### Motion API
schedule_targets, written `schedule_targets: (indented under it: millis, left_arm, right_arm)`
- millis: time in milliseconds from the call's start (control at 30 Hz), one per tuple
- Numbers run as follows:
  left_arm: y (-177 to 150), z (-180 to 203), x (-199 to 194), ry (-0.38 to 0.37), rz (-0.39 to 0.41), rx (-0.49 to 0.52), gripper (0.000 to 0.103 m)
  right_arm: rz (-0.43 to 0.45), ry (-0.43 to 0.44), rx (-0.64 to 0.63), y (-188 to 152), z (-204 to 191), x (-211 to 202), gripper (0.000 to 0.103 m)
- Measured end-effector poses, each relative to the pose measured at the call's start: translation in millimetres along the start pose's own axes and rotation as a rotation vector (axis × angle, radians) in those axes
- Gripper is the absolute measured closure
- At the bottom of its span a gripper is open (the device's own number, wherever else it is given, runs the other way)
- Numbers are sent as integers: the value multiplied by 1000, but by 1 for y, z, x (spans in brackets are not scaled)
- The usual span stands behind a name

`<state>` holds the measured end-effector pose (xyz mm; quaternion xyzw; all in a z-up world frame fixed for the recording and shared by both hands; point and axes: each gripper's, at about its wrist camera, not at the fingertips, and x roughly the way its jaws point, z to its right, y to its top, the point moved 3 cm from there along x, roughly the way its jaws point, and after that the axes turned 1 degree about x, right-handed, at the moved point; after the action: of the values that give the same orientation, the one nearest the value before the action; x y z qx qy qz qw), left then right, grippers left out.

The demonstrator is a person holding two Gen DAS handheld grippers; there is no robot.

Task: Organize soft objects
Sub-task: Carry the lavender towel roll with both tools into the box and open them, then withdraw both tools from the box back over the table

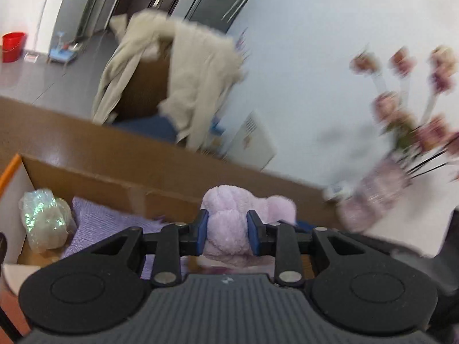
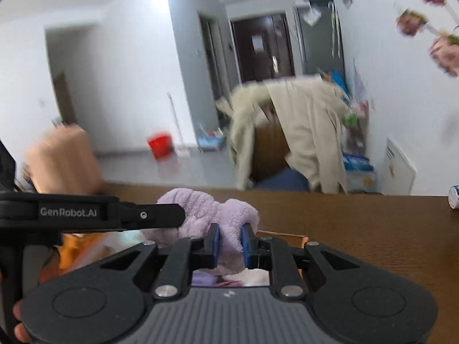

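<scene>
A fluffy lilac plush toy is pinched between the blue pads of my left gripper, above an open cardboard box. The box holds a purple cloth and a clear-wrapped bundle. In the right wrist view my right gripper is shut on another part of the same lilac plush toy. The left gripper's body crosses that view at the left, touching the plush.
The brown wooden table extends right. A vase of pink flowers stands at the table's right side. Behind the table a chair draped with a beige coat; a red bucket on the floor. A small white can at far right.
</scene>
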<state>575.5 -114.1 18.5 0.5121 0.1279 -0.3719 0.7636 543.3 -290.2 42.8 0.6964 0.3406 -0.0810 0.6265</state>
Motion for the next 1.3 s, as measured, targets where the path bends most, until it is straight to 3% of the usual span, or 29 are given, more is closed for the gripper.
schedule_targets:
  millis: [167,267,433,533,567,633,733,867,933,1133,1300]
  left_arm:
    - [-19,-31,51,111,-183,16,69]
    - [-19,-40,51,89,-184,-16,65]
    - [-19,-38,48,103,-166,24,63]
    - [-16,-32,45,127,-161,34,53]
    - [-12,-30,37,124,-151,51,49]
    - [-3,-27,15,119,-113,68,46]
    - [11,-19,-24,131,-57,92,46]
    - [15,-5,-90,159,20,183,35]
    - [12,-1,-128,182,59,227,32]
    - [-5,6,-223,261,160,293,22]
    - [-23,10,-279,283,226,288,11]
  right_arm:
    - [-215,-60,-24,-16,4,81,82]
    - [-272,-89,-24,-30,4,98,81]
    - [-273,-120,-38,-32,8,104,79]
    - [-269,-131,-41,-33,7,102,77]
    - [-264,-133,-38,-32,7,100,75]
    - [-247,-126,-41,-28,6,93,63]
    - [-216,-116,-55,-16,0,71,62]
    - [-150,-126,-85,7,-11,27,58]
    - [-109,-123,-96,18,-15,-2,49]
    - [3,-157,-119,29,-24,-95,39]
    - [41,-171,-102,14,-36,-148,37]
